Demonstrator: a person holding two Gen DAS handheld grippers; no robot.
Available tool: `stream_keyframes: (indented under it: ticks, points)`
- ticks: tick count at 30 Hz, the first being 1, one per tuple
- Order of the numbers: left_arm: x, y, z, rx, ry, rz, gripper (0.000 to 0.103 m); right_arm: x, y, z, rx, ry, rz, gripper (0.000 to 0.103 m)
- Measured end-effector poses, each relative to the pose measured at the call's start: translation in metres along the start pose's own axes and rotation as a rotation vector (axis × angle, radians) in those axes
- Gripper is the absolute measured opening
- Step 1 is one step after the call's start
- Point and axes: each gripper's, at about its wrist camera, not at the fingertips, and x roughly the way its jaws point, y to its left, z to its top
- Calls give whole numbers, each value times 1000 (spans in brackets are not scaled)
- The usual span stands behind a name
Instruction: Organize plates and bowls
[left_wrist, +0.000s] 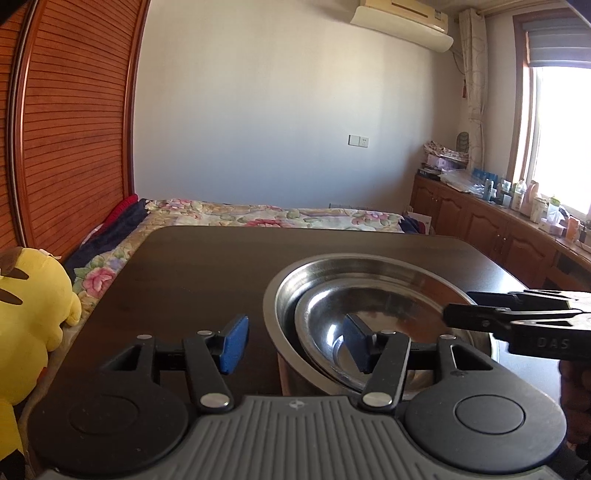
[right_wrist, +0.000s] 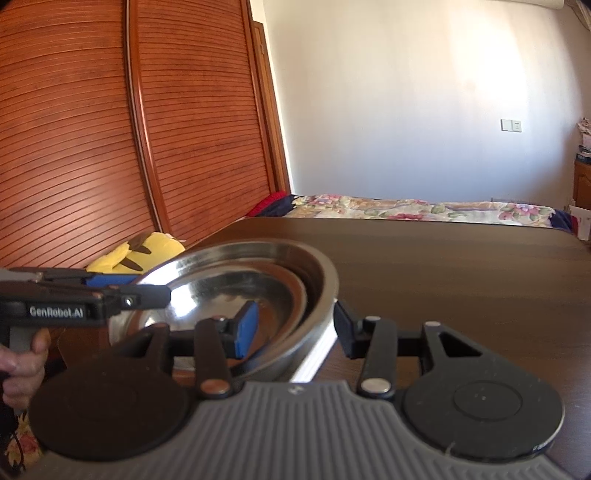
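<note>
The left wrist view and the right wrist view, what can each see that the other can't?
Only the left wrist view shows the window, the air conditioner and the cluttered cabinets under the window. Only the right wrist view shows a hand gripping the left tool's handle. Both show the nested steel bowls on the dark table, with each tool's jaws straddling the bowls' rim, plus the yellow plush, the flowered bed and the slatted wardrobe.

A shiny metal plate (left_wrist: 373, 314) is being kept tilted inside a bigger shiny metal bowl (left_wrist: 314, 269), near the table's (left_wrist: 207, 266) front edge.
</note>
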Motion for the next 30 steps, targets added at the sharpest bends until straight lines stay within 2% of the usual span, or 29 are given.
stream_keyframes:
  ticks: [10,15,17,19,20,24,26,30]
  points:
    - [-22,-13,23,5,-61,5,67,-55,-5,25,-18,-93,-67,51]
    - [-32,-30,37,39,-97,-11,79,-69,-4,31,-23,-140,-94,51]
    - [-37,-34,41,50,-110,-19,88,-73,-3,35,-36,-152,-115,55]
    - [-41,-39,44,56,-124,-20,93,-76,-3,39,-50,-159,-136,66]
    - [-42,-41,46,57,-133,-23,96,-78,-4,40,-54,-163,-142,69]
    - [-47,-50,48,70,-147,-34,101,-83,-7,39,-53,-179,-170,71]
    - [-48,-55,48,83,-153,-32,102,-85,-9,38,-40,-184,-175,76]
    - [-50,-62,49,99,-150,-12,102,-90,-11,34,-44,-217,-214,96]
